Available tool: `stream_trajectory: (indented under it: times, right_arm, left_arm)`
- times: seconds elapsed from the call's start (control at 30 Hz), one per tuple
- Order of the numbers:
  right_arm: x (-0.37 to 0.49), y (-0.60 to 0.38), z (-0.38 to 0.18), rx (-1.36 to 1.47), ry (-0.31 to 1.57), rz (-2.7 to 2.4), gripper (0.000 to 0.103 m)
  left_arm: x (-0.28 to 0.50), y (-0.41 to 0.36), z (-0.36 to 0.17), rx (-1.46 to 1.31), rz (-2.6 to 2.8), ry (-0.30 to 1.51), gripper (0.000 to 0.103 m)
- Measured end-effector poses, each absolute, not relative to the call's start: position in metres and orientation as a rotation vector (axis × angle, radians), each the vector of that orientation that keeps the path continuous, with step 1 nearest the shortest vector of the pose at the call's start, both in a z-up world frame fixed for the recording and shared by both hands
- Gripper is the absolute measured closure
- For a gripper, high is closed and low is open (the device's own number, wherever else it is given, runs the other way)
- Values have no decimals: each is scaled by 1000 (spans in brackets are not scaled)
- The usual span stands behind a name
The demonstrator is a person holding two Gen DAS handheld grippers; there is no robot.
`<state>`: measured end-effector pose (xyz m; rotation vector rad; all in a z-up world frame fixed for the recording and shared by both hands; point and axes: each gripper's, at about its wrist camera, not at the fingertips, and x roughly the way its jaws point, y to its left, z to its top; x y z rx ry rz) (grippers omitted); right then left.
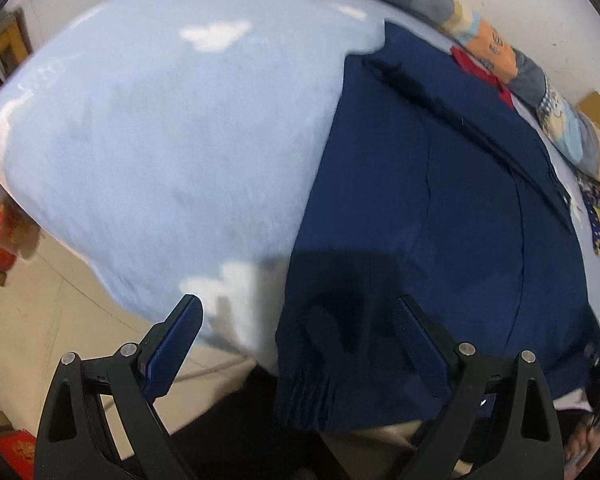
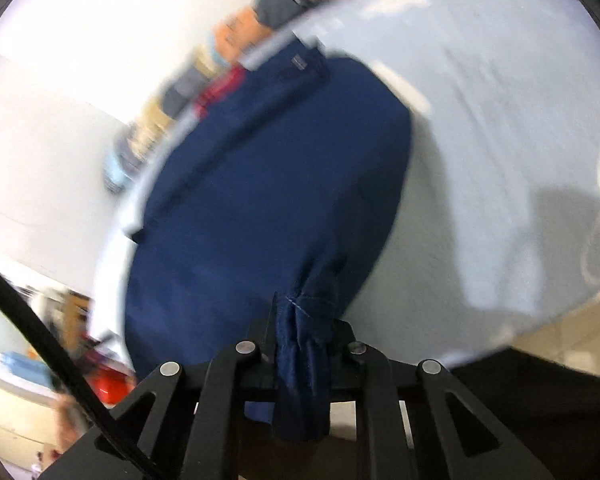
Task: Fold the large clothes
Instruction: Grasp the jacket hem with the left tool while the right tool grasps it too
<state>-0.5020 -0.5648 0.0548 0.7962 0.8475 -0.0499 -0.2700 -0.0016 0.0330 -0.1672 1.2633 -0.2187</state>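
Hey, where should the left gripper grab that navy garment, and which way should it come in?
Take the navy garment by its ribbed hem corner, which hangs off the near edge of the light blue bed cover. The open left gripper is probably best lowered from above, one finger each side. The right gripper is shut on the other corner.

Left gripper (image 1: 300, 344): black linkage arms, silver screws, blue-padded fingers (image 1: 176, 344). Right gripper (image 2: 302, 340): same black arms, black cable (image 2: 40, 320) lower left.
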Motion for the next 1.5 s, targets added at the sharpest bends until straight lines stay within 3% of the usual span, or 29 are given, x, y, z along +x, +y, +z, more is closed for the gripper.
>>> stream_trajectory:
  times: [0.3,0.4,0.57,1.03,1.1,1.13,1.17,1.5]
  right_arm:
    - [-485,-569,99,768,704,26,89]
    - [-478,-575,115,783,650,46,89]
    - [-452,-594,146,789,572,41,89]
    - [-429,-614,145,841,548,70,89]
    - [-430,-616,146,841,546,69,89]
    - [-431,-617,145,844,544,67,89]
    - [-432,-618,145,848,541,67,89]
    - [-440,-621,143,843,533,54,89]
  left_arm:
    - [-270,-16,2,-145,-337,1502,8]
    - [-269,-20,-2,-161,-377,1527,14]
    - [-271,-22,4,-232,-459,1509,29]
    - [-280,-29,8,-396,-589,1436,29]
    - [-283,-28,7,-427,-576,1421,41]
    - [-285,-27,7,-439,-563,1410,62]
    - [-286,-26,7,-450,-560,1401,75]
    - [-286,-34,5,-400,-546,1340,76]
